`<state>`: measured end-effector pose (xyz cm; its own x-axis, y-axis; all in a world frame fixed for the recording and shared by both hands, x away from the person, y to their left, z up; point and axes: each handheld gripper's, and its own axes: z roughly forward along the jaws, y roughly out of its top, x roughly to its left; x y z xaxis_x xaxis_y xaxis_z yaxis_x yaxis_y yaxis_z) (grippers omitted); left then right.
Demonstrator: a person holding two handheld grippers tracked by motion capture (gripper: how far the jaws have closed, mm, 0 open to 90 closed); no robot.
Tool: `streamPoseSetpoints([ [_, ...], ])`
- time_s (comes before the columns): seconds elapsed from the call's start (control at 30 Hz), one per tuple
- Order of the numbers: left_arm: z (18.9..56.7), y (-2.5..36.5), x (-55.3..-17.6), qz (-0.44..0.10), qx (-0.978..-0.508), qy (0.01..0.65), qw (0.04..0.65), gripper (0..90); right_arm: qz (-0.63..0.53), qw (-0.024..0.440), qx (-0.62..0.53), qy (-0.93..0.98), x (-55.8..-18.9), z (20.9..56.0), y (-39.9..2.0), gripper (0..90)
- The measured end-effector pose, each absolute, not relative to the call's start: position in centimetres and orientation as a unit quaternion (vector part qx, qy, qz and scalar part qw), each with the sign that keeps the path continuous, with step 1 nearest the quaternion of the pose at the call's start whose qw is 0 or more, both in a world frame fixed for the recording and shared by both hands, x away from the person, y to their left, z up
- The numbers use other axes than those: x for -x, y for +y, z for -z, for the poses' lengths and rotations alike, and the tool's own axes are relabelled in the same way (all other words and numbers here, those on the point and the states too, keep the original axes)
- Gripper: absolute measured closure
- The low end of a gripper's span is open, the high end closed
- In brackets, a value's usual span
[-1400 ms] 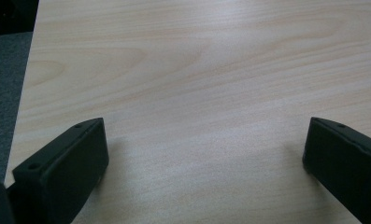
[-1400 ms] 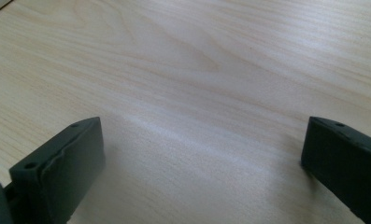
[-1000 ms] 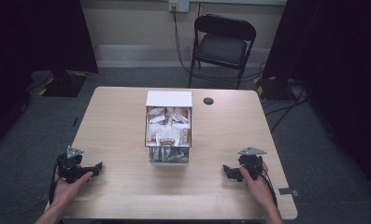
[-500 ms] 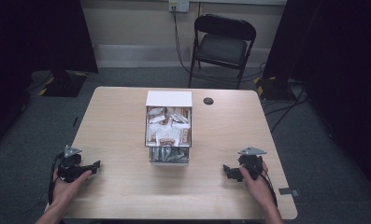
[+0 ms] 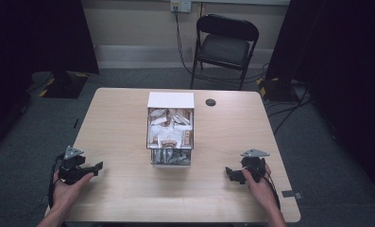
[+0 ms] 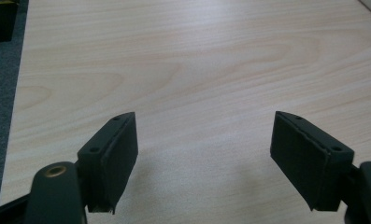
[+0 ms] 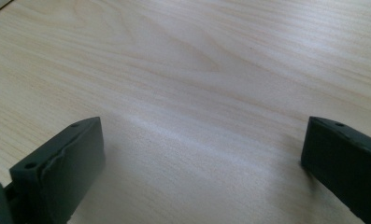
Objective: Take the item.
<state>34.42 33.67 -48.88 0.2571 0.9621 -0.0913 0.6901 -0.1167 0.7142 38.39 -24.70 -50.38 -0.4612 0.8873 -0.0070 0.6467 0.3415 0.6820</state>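
Observation:
My left gripper (image 5: 98, 166) rests low over the table's near left part, held by a hand. In the left gripper view its jaws (image 6: 206, 154) stand apart over bare wood with nothing between them; they have just been closing a little. My right gripper (image 5: 228, 173) sits at the near right in the other hand, and in the right gripper view its jaws (image 7: 202, 154) are wide open over bare wood. Between the two hands, at the table's middle, stands a clear box (image 5: 171, 137) packed with several white and brown packets.
A white lid or panel (image 5: 171, 100) lies at the box's far end. A small black round disc (image 5: 210, 102) sits on the wooden table (image 5: 119, 118) beyond it. A black folding chair (image 5: 225, 47) stands behind the table, with cables on the floor.
The left hand has shifted very slightly away from the near edge. The right hand and the box have not moved.

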Motion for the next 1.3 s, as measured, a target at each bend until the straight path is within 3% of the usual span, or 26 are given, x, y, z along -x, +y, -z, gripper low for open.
streamPoseSetpoints([
  [0.07, 48.5, 33.6, -34.3, -0.202, -0.719, 0.571, 0.341, 29.4, -0.312, 0.193, -0.482, 0.796, -38.4, 50.4, -24.7, 0.0],
  [0.63, 46.1, 32.1, -33.2, -0.215, -0.733, 0.524, 0.376, 37.1, -0.312, 0.193, -0.482, 0.796, -38.4, 50.4, -24.7, 0.0],
  [1.3, 43.3, 30.6, -32.5, -0.161, -0.736, 0.482, 0.447, 42.4, -0.312, 0.193, -0.482, 0.796, -38.4, 50.4, -24.7, 0.0],
])
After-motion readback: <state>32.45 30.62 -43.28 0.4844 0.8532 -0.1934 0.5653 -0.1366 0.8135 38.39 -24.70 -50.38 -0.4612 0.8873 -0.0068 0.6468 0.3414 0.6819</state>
